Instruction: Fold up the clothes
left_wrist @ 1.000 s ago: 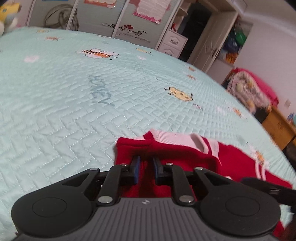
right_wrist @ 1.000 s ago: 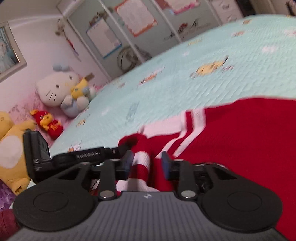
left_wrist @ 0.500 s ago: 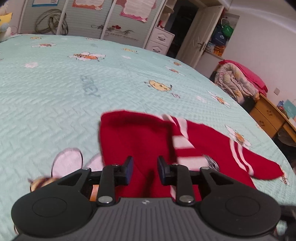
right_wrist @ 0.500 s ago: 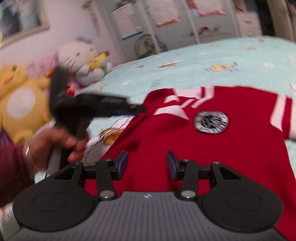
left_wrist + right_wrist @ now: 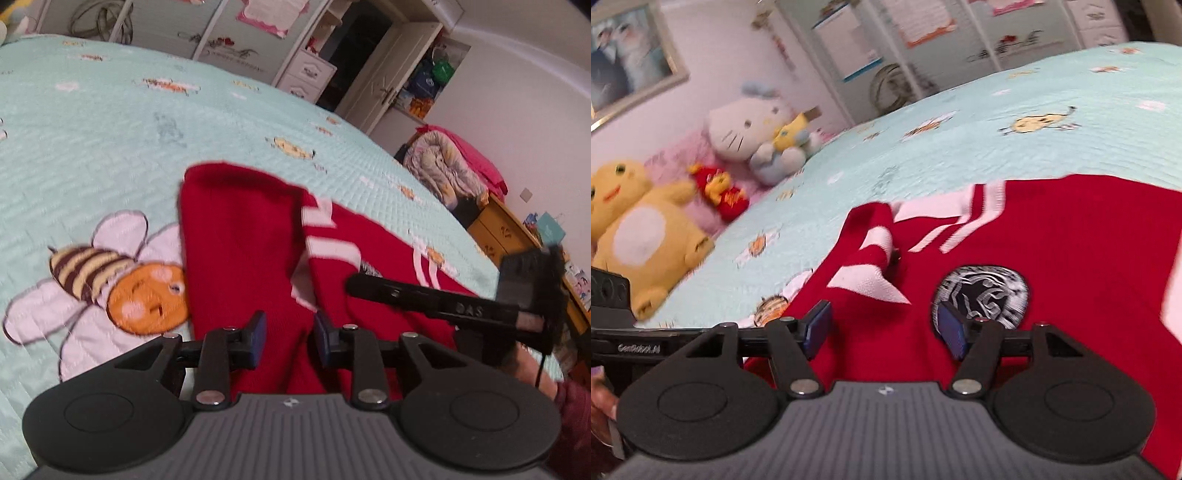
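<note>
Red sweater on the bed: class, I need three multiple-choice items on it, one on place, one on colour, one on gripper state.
1. Where does the red sweater lie?
A. On the mint quilted bedspread
B. On a wooden desk
C. On the floor

2. What colour are the stripes on the sweater?
A. Blue
B. White
C. Yellow

3. How do both grippers stand?
A. Both shut on fabric
B. Only the left shut
C. Both open

Answers:
1. A, the bedspread shows all around the sweater.
2. B, white bands cross the red knit.
3. C, the left gripper and right gripper each show a clear gap between blue pads, with nothing between them.
</note>
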